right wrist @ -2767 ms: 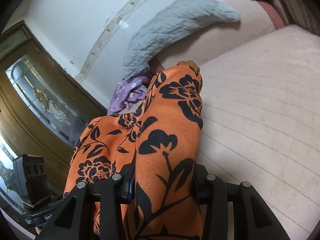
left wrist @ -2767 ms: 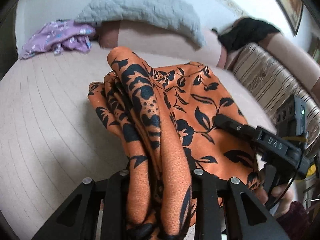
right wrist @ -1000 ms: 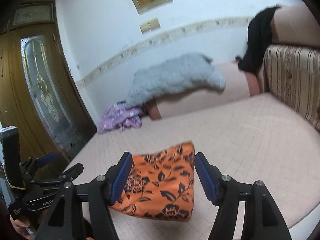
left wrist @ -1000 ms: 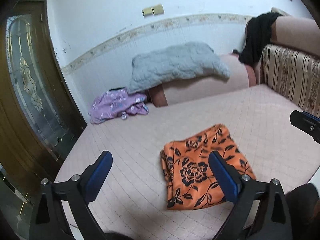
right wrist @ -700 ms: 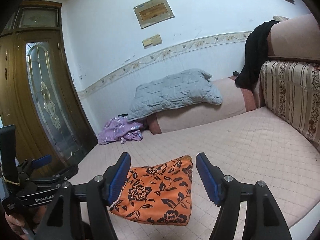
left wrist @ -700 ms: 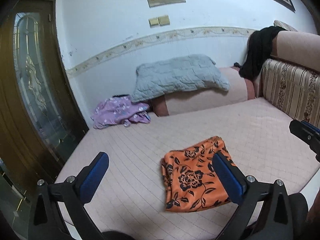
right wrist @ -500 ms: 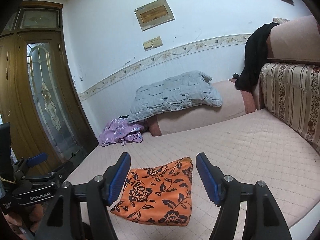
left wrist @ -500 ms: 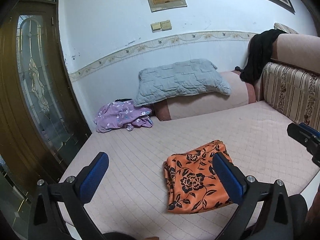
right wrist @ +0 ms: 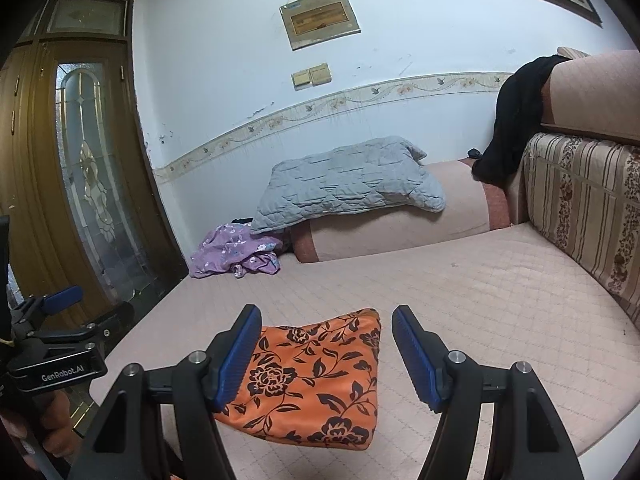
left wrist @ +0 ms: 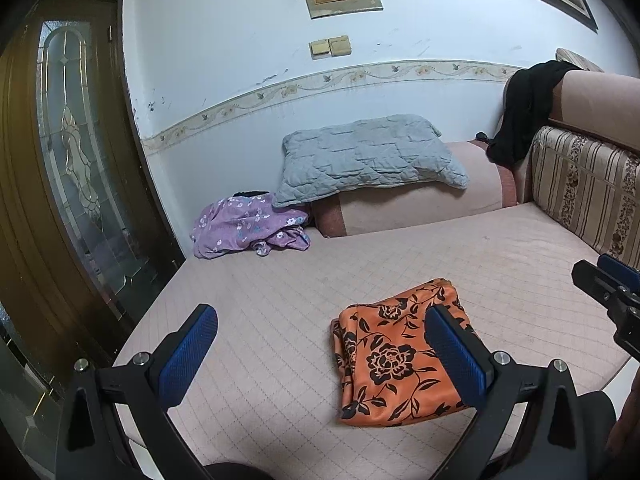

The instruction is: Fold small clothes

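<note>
The left hand-held gripper (left wrist: 320,346) stands wide, its blue-padded fingers spread across the lower part of the left wrist view with nothing between them; the right finger only overlaps the cloth in the picture and hangs clear above it. The right hand-held gripper (right wrist: 326,350) is also spread, somewhat narrower, and empty. The folded orange garment with black flowers (left wrist: 396,354) lies flat on the pink quilted mattress (left wrist: 500,264), near its front edge, in the lower middle of both views. Its shape is a rough rectangle with layered edges along the left side. At the far left of the mattress, by the wall, sits a crumpled purple flowered garment (left wrist: 244,226), well apart from the orange one. Just beside it a grey quilted pillow (left wrist: 368,158) leans over a pink bolster (left wrist: 420,210). A black cloth (left wrist: 520,116) drapes over the striped sofa back (left wrist: 588,184) at upper right. A wooden door with leaded glass (left wrist: 76,152) fills the left of the frame.
</note>
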A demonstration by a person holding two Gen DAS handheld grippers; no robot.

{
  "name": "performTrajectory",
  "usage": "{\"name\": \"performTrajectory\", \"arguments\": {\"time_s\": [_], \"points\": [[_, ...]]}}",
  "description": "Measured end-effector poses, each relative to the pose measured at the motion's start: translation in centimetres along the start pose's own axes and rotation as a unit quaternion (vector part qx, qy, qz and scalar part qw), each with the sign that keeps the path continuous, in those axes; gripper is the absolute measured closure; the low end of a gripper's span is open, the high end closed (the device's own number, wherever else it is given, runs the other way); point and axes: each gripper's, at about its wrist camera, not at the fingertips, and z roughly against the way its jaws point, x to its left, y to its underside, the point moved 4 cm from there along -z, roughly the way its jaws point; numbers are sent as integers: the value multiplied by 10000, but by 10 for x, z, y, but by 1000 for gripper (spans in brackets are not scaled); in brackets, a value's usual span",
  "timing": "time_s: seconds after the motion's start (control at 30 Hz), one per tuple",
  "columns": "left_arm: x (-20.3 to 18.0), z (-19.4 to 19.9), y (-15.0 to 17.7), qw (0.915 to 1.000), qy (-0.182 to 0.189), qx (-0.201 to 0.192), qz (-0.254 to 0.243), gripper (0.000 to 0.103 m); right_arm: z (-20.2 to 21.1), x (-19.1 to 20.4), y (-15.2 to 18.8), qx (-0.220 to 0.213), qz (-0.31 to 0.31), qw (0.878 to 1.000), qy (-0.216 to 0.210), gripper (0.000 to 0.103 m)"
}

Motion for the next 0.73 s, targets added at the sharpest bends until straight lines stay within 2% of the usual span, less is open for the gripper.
{"name": "performTrajectory", "arguments": {"time_s": [0.57,0.73], "points": [[20,-17,0,9997,5,72,232,0,-8,-4,-6,16,275,9987,429,31],[33,-36,-4,9987,224,33,453,0,-19,-11,-12,82,334,9979,557,31]]}}
